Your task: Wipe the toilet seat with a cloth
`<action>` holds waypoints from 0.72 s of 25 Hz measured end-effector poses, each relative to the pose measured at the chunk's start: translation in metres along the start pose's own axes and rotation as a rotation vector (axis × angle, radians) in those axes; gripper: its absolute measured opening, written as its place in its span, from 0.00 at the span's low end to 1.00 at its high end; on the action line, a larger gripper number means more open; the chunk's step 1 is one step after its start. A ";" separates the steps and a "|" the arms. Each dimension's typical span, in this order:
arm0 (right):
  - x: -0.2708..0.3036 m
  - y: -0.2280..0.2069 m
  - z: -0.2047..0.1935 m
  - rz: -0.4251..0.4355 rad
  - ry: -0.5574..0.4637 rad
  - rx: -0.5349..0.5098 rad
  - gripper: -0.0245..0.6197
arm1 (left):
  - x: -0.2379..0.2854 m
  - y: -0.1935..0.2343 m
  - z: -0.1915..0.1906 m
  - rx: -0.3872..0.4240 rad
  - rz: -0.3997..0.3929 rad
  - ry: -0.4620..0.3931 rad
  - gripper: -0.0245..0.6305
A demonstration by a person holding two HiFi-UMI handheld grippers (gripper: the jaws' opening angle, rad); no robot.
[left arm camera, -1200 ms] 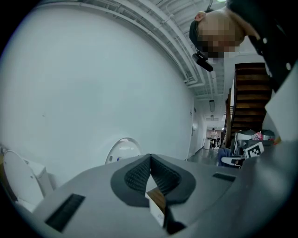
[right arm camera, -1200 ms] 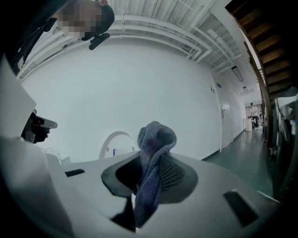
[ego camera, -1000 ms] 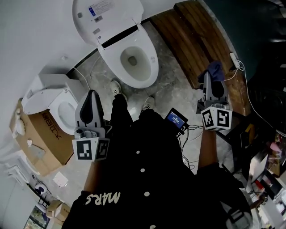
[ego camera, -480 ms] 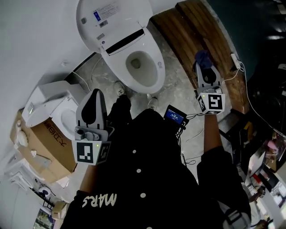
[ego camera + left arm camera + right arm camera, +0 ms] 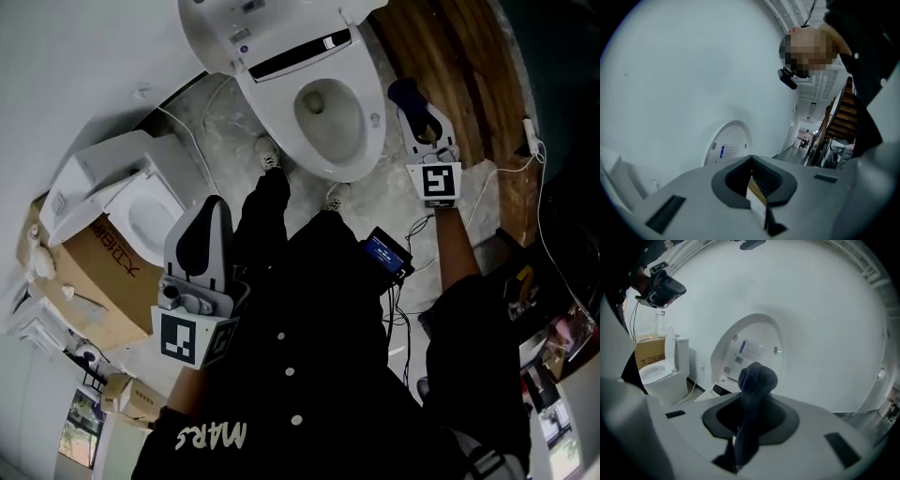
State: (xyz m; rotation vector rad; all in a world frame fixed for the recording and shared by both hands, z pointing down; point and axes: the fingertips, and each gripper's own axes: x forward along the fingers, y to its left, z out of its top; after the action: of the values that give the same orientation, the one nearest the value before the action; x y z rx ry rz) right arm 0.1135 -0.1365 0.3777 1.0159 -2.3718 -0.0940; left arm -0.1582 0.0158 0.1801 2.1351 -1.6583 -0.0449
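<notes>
Cloth (image 5: 405,92), dark blue, sits clamped in the right gripper (image 5: 418,112), which is held out just beside the right rim of the toilet seat (image 5: 374,131), apparently lined up to start the wipe; no contact shows. The lid (image 5: 234,23) stands raised behind the bowl, leaving the seat exposed. The left gripper (image 5: 212,214) hangs low by the person's leg, well apart from the toilet and seemingly kept out of the job. A second toilet (image 5: 141,211) and a cardboard box (image 5: 89,272) crowd the left side. A wooden platform (image 5: 459,66) runs close behind the right gripper and could limit its swing, and a small blue-screened device (image 5: 382,251) lies near the feet.

From the left gripper (image 5: 752,180), the jaws stand together with nothing between them; the lid (image 5: 731,145) shows beyond against the white wall.

From the right gripper (image 5: 752,423), the jaws are closed on the cloth (image 5: 757,378), its bunched end standing proud of the tips, presumably as the wiping face. The lid (image 5: 750,348) lies ahead, with the second toilet (image 5: 658,371) and cardboard box (image 5: 649,355) off to the left.
</notes>
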 end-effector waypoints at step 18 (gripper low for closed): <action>0.176 0.097 -0.112 0.107 0.117 0.033 0.17 | 0.012 0.059 -0.085 -0.075 0.056 0.155 0.05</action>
State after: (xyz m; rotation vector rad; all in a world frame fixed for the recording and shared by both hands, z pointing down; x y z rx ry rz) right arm 0.0095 -0.1722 0.5799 0.8835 -2.3223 0.0429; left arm -0.1848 0.0204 0.2804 1.9830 -1.6003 0.0719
